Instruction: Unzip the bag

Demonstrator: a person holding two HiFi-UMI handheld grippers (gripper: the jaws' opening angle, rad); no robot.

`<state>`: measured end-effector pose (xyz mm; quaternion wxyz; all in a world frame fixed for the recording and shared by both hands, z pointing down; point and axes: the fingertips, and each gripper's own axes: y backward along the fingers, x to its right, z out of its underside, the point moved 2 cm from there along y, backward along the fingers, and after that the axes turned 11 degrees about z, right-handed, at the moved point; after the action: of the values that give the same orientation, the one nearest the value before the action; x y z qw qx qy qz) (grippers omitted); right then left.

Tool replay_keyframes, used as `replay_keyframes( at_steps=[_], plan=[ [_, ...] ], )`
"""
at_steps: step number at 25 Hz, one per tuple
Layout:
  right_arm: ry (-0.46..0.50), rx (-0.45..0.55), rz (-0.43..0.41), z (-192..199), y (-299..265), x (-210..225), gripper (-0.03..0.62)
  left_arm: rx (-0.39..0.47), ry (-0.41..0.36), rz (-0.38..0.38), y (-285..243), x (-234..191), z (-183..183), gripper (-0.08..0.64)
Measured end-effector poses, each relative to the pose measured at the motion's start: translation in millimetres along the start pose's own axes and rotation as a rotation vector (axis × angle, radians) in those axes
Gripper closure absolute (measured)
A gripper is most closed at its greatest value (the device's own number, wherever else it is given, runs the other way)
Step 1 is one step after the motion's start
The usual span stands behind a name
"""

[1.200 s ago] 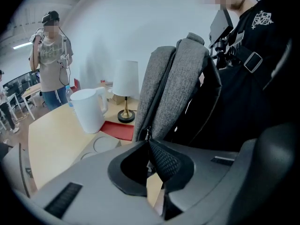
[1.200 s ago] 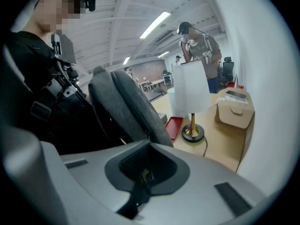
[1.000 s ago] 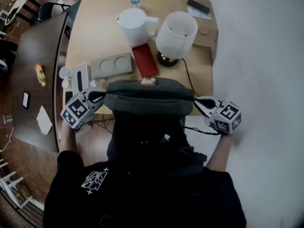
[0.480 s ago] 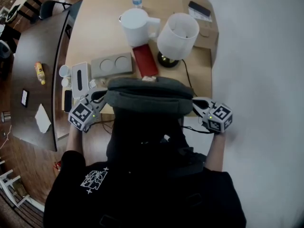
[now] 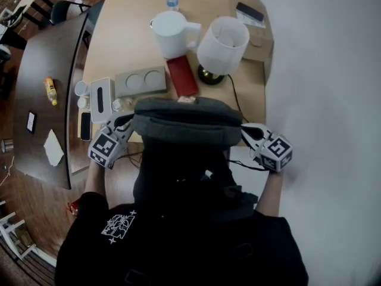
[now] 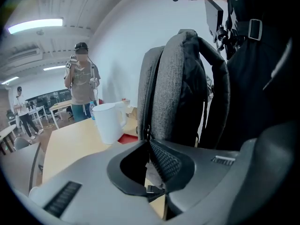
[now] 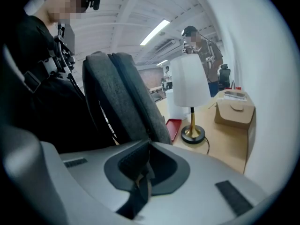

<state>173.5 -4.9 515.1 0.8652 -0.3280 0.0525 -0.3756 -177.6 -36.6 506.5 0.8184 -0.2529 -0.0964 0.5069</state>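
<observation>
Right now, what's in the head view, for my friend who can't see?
A grey fabric backpack sits at a wooden table's edge, its ends pinched by the left claw and right claw, both opening. Behind: white lamp, white jug.

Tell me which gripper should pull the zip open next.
Left, probably. The left gripper sits at the foot of the bag's zip line, a pale tab between its opening jaws. The right gripper, jaws also opening, has only a dark strap between them, so it better steadies the bag.

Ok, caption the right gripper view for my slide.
Right gripper, jaws easing open on a dark strap beside the upright grey backpack, table lamp beyond.
</observation>
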Motion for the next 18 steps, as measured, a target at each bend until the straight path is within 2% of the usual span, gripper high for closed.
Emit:
replay_keyframes(
  at_steps=[4, 8, 11, 16, 18],
  plan=[
    [-0.008, 0.056, 0.019, -8, 4, 0, 0.564, 0.019, 0.008, -0.038, 4, -2, -3, 0.517],
    [-0.004, 0.093, 0.015, -13, 6, -2, 0.554, 0.053, 0.029, -0.05, 7, -2, -6, 0.511],
    [0.001, 0.116, 0.032, -19, 12, 0, 0.515, 0.073, 0.056, -0.068, 12, -3, -5, 0.454],
    [0.011, 0.122, 0.068, -36, 34, 5, 0.515, 0.13, 0.053, -0.104, 27, -8, -18, 0.449],
    [0.001, 0.18, 0.088, -45, 46, 12, 0.515, 0.166, 0.056, -0.12, 35, -11, -32, 0.45]
  ],
)
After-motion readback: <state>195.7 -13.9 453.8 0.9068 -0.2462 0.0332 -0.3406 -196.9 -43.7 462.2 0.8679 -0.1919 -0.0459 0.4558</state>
